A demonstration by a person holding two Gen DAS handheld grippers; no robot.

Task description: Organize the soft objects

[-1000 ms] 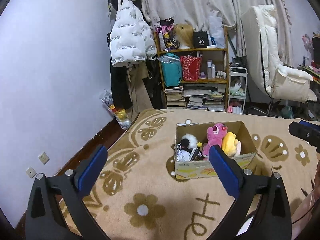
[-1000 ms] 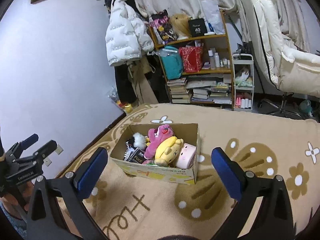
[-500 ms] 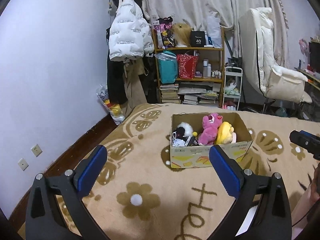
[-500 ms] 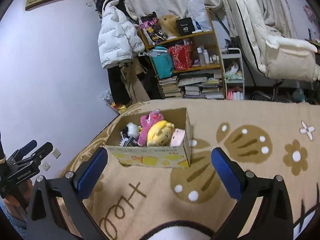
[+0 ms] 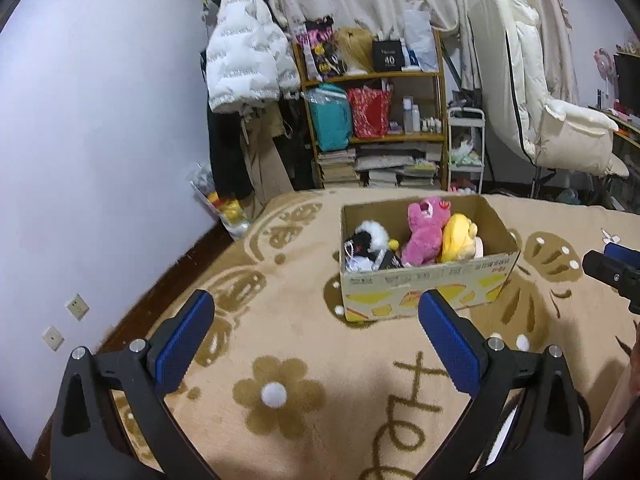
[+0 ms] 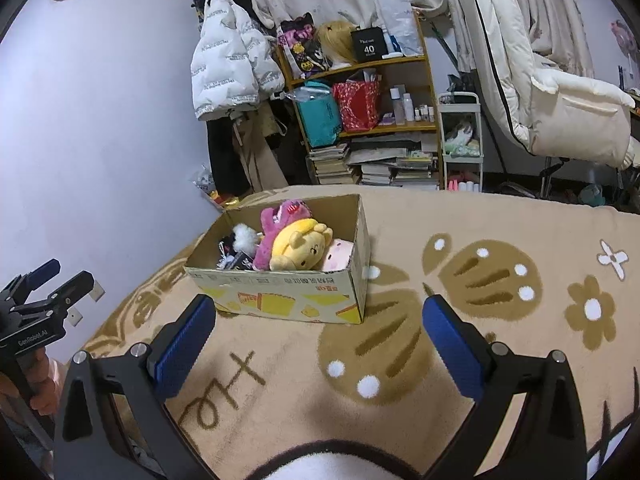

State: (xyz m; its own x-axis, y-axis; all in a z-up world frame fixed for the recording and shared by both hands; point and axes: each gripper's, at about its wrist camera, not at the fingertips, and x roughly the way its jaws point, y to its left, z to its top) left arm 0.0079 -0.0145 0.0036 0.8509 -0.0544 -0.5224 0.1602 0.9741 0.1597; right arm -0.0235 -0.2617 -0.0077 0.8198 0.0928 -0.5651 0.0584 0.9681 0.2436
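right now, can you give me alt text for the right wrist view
An open cardboard box of plush toys, a yellow one beside a pink one, sits on a tan patterned blanket. The open right claw frames it, empty; a cluttered bookshelf stands behind.

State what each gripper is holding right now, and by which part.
Nothing is held. The left gripper and right gripper both hang open and empty over the blanket, short of the cardboard box of plush toys.
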